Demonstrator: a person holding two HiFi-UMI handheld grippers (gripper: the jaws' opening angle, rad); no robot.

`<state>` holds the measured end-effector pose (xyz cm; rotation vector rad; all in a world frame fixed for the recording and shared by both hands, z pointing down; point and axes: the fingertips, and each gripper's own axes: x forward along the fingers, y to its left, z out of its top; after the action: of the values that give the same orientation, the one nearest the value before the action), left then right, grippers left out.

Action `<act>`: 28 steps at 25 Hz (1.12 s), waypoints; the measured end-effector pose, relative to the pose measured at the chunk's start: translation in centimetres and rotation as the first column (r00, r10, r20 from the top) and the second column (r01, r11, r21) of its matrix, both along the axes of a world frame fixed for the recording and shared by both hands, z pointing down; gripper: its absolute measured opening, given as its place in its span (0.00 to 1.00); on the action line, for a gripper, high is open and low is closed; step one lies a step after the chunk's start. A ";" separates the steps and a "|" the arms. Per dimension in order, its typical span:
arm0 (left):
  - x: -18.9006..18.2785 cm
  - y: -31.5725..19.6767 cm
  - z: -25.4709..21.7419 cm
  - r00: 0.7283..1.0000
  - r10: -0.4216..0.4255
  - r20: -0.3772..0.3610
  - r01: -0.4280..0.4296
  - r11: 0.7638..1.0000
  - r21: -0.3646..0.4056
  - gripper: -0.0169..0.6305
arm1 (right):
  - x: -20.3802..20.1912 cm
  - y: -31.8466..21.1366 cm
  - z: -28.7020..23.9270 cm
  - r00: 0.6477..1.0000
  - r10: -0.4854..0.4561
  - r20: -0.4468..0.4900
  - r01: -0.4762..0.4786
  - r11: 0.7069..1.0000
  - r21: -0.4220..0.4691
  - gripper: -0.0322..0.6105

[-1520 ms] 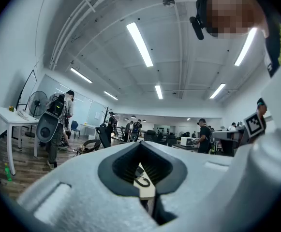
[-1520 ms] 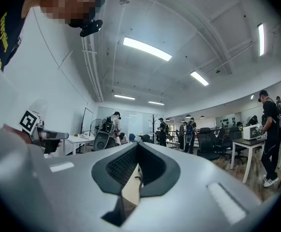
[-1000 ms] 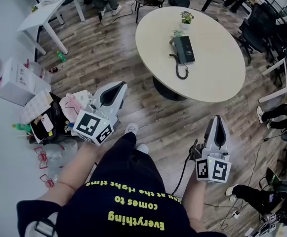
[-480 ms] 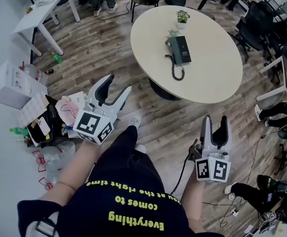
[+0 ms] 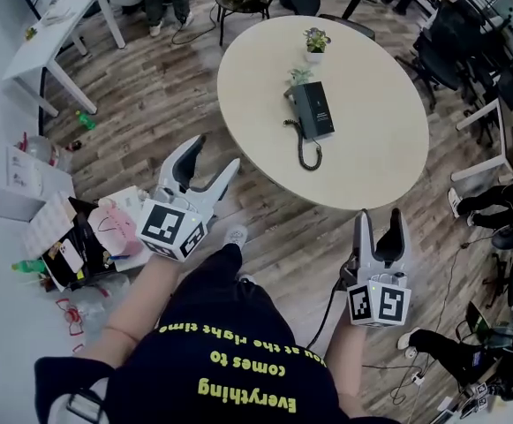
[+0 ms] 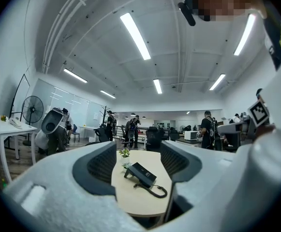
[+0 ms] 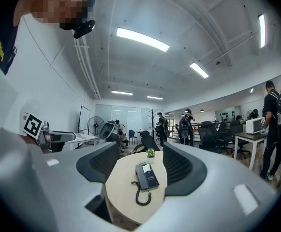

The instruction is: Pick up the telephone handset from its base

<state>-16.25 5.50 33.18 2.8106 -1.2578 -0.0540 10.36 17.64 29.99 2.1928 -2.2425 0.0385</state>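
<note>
A dark telephone (image 5: 313, 109) lies on the round beige table (image 5: 371, 166), its handset resting on the base and its coiled cord (image 5: 305, 151) trailing towards me. Both grippers are held level over the wood floor, short of the table's near edge. My left gripper (image 5: 216, 153) has its jaws opening, nothing between them. My right gripper (image 5: 379, 215) is also opening and empty. In the left gripper view the telephone (image 6: 141, 173) shows far off between the jaws; in the right gripper view the telephone (image 7: 147, 176) does as well.
A small potted plant (image 5: 314, 41) stands behind the telephone. Boxes and bags (image 5: 53, 237) clutter the floor at left. A white desk (image 5: 53, 16) is at the far left. Office chairs (image 5: 455, 42) and seated people's legs (image 5: 499, 215) line the right side.
Both grippers went from shut to wide open. They and I moved forward, so the table and telephone are nearer in the head view.
</note>
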 end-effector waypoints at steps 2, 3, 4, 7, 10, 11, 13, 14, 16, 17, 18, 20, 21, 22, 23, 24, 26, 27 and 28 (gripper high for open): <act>0.4 -2.6 0.0 1.000 0.015 0.008 -0.015 1.000 0.007 0.46 | 0.6 -2.6 -0.6 1.000 0.018 -0.008 -0.017 1.000 0.015 0.50; 0.6 -4.0 0.0 1.000 0.021 0.010 -0.021 1.000 0.007 0.46 | 0.8 -3.8 -0.9 1.000 0.027 -0.011 -0.026 0.999 0.023 0.50; 0.7 -5.3 0.0 1.000 0.026 0.009 -0.027 1.000 0.007 0.46 | 1.1 -5.0 -1.2 0.999 0.035 -0.013 -0.035 0.999 0.028 0.50; 1.2 -9.1 -0.4 0.999 0.043 0.005 -0.043 0.999 0.008 0.46 | 1.4 -8.3 -1.7 0.999 0.052 -0.016 -0.051 0.998 0.034 0.51; 1.9 -12.0 -0.6 0.998 0.064 0.001 -0.064 0.998 0.012 0.46 | 1.3 -10.6 -1.7 0.998 0.065 -0.013 -0.064 0.997 0.035 0.51; 2.1 -12.8 -0.6 0.998 0.070 0.000 -0.070 0.997 0.012 0.46 | 1.3 -11.2 -1.5 0.998 0.069 -0.012 -0.069 0.997 0.031 0.51; 2.6 -14.2 -0.3 0.997 0.075 -0.007 -0.075 0.997 0.002 0.46 | 1.4 -12.2 -1.0 0.997 0.074 -0.008 -0.074 0.997 0.010 0.51; 2.9 -14.8 -0.1 0.997 0.076 -0.012 -0.076 0.997 -0.006 0.46 | 1.6 -12.6 -0.7 0.997 0.076 -0.008 -0.076 0.997 -0.002 0.51; 3.7 -15.9 0.6 0.997 0.078 -0.013 -0.078 0.997 -0.025 0.46 | 2.5 -13.4 -0.3 0.997 0.081 -0.009 -0.081 0.997 -0.019 0.51; 4.2 -16.4 1.0 0.997 0.080 -0.010 -0.081 0.996 -0.036 0.46 | 3.1 -13.9 -0.2 0.996 0.087 -0.008 -0.087 0.996 -0.022 0.51; 4.7 -16.8 1.4 0.997 0.083 -0.006 -0.083 0.995 -0.047 0.46 | 3.7 -14.4 -0.1 0.996 0.093 -0.008 -0.093 0.995 -0.020 0.51; 5.7 -17.7 2.1 0.997 0.082 0.001 -0.082 0.995 -0.063 0.46 | 4.9 -15.5 -0.1 0.995 0.097 -0.009 -0.098 0.995 -0.008 0.49; 6.2 -18.1 2.2 0.997 0.078 0.004 -0.077 0.995 -0.066 0.46 | 5.4 -16.1 -0.1 0.996 0.091 -0.009 -0.091 0.996 -0.003 0.48; 6.6 -18.5 2.3 0.997 0.071 0.006 -0.070 0.995 -0.065 0.46 | 5.9 -16.9 -0.1 0.997 0.079 -0.008 -0.079 0.997 0.001 0.48; 7.1 -18.9 2.2 0.998 0.062 0.007 -0.061 0.996 -0.063 0.46 | 6.3 -17.7 -0.1 0.998 0.063 -0.006 -0.063 0.998 0.003 0.48; 7.6 -19.4 2.2 0.999 0.051 0.010 -0.050 0.997 -0.062 0.46 | 6.8 -18.5 -0.1 0.999 0.044 -0.003 -0.044 0.999 0.003 0.48; 8.6 -20.3 2.3 0.999 0.026 0.019 -0.025 0.997 -0.068 0.46 | 7.7 -20.3 -0.2 1.000 0.004 0.000 -0.004 1.000 0.003 0.48; 9.3 -20.8 2.4 1.000 0.014 0.026 -0.012 0.997 -0.072 0.46 | 8.3 -21.2 -0.3 1.000 -0.016 0.001 0.016 1.000 0.005 0.48; 10.1 -21.2 2.4 0.999 0.003 0.032 0.000 0.997 -0.073 0.46 | 9.1 -22.1 -0.6 0.999 -0.035 0.000 0.035 0.999 0.010 0.48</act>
<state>-6.17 -15.72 35.62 2.7613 -1.2375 0.0371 19.45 -4.49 29.43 2.1579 -2.2855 0.0280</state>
